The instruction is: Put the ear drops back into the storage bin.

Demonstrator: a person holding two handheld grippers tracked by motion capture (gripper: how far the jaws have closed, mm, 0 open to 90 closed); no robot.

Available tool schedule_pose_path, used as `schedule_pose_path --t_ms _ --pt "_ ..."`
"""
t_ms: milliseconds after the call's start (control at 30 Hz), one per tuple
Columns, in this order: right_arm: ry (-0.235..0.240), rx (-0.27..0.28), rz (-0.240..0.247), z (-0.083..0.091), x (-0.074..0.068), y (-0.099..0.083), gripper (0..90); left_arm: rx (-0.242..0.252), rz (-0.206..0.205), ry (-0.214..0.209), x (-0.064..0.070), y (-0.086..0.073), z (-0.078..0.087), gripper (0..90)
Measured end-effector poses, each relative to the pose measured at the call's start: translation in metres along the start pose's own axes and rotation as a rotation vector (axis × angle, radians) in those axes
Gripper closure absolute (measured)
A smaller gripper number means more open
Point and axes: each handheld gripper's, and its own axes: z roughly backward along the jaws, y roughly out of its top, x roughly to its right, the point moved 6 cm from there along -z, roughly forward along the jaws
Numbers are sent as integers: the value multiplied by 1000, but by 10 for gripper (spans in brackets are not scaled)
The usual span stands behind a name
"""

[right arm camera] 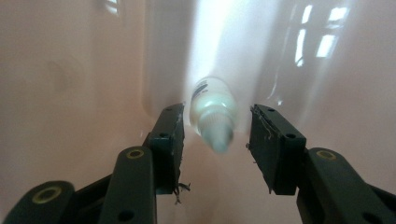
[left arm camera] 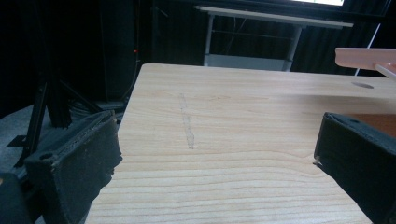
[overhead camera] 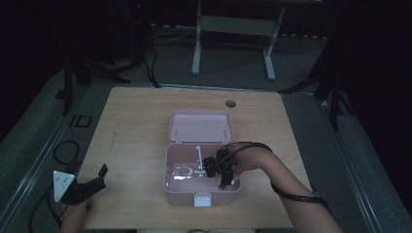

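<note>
Where the pink box dips, small bottle between parted right gripper fingers, seemingly untouched

Dim room with dark walls, grey carpeted floor, pale rectangular wooden desk with a round grommet hole near its far edge, white metal-framed table beyond, black tripod stands at both sides, black cables on the floor left.

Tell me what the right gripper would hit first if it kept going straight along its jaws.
Most likely the small white bottle lying between the open jaws of the right gripper, then the pink box wall behind it; depth is hard to judge.
</note>
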Motion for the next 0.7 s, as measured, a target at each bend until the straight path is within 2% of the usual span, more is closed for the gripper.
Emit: schedule_pose_path --t_ms 300,467,567,633,700 --pt "-71 146 -11 56 -3 -11 519 0 0 2 0 0 0 4" --pt "-116 175 -83 72 0 -36 456 0 -1 2 0 0 0 4" --pt "-123 190 -131 75 1 -50 367 0 -1 2 0 0 0 4" --pt "-122 213 -172 75 3 -60 254 2 -2 1 0 0 0 4" --pt "-120 221 -183 73 2 -69 197 1 -2 2 0 0 0 4"
